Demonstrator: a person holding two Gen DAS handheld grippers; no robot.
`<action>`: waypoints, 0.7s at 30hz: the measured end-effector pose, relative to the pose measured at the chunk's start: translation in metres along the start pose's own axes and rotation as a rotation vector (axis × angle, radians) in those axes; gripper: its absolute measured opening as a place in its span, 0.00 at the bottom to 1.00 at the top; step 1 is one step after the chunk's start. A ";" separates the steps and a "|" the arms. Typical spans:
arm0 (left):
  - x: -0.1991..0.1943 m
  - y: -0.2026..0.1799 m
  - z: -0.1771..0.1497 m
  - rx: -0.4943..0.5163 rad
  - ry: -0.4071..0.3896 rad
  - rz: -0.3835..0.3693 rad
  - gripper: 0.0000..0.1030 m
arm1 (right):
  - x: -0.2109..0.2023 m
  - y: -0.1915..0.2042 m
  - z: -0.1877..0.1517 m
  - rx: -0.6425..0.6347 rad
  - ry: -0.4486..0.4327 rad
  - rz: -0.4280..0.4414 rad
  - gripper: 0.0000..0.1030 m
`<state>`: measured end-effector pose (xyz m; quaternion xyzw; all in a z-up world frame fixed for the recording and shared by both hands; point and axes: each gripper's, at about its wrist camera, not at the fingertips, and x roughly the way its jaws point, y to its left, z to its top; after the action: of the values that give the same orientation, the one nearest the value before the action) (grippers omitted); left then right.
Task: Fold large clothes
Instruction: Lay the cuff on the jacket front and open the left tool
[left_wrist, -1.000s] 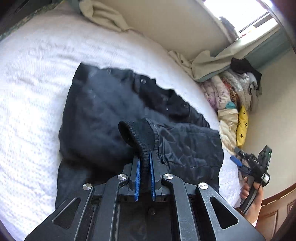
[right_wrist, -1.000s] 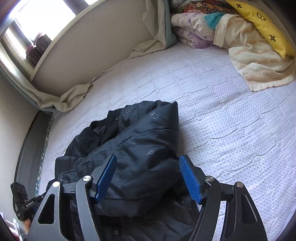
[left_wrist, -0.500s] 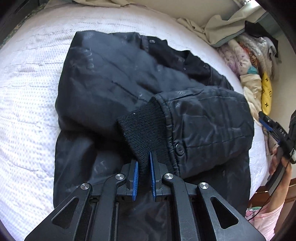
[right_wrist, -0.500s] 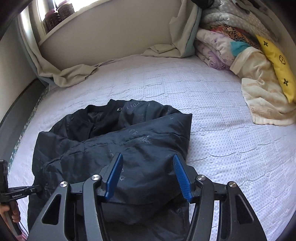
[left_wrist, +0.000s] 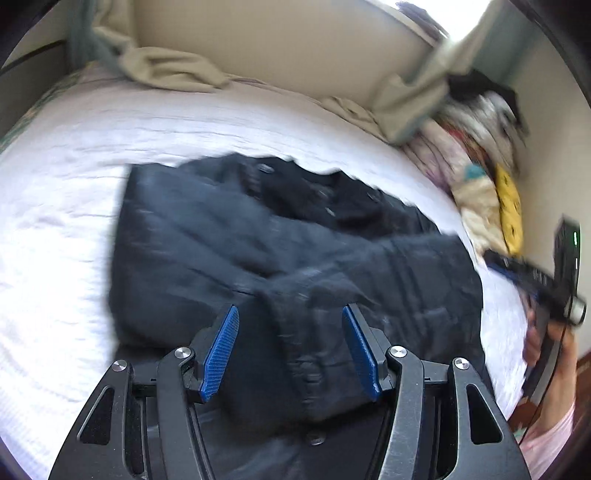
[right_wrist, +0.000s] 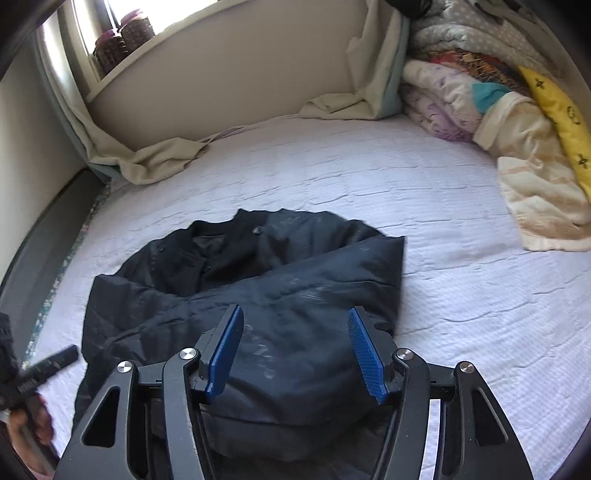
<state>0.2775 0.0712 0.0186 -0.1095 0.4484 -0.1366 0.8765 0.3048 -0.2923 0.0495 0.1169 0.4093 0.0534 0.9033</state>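
Black jacket (right_wrist: 258, 295) lies sleeves-in on the bed (right_wrist: 424, 206) — body fold remains; left gripper (left_wrist: 290, 350) and right gripper (right_wrist: 295, 350) gape empty.

You had one black jacket (right_wrist: 258, 295) at the centre of the frame, on one white bedspread (right_wrist: 461, 295). Two grippers were in play: your left gripper (left_wrist: 290, 347) and right gripper (right_wrist: 295, 350), each with two blue pads spread wide. Two potted plants (right_wrist: 122, 40) stood on the sill at upper left. One yellow cushion (right_wrist: 561, 114) topped one heap of bedding (right_wrist: 480, 110) at upper right.
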 end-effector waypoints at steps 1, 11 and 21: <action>0.012 -0.008 -0.003 0.031 0.023 0.007 0.61 | 0.005 0.002 0.000 -0.001 0.010 0.007 0.50; 0.058 -0.012 -0.021 0.119 0.132 0.117 0.62 | 0.077 0.007 -0.031 -0.082 0.163 -0.103 0.40; 0.067 -0.011 -0.033 0.149 0.120 0.154 0.64 | 0.101 0.012 -0.055 -0.181 0.126 -0.180 0.40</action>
<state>0.2870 0.0355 -0.0473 -0.0011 0.4958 -0.1080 0.8617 0.3297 -0.2522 -0.0557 -0.0060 0.4677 0.0161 0.8837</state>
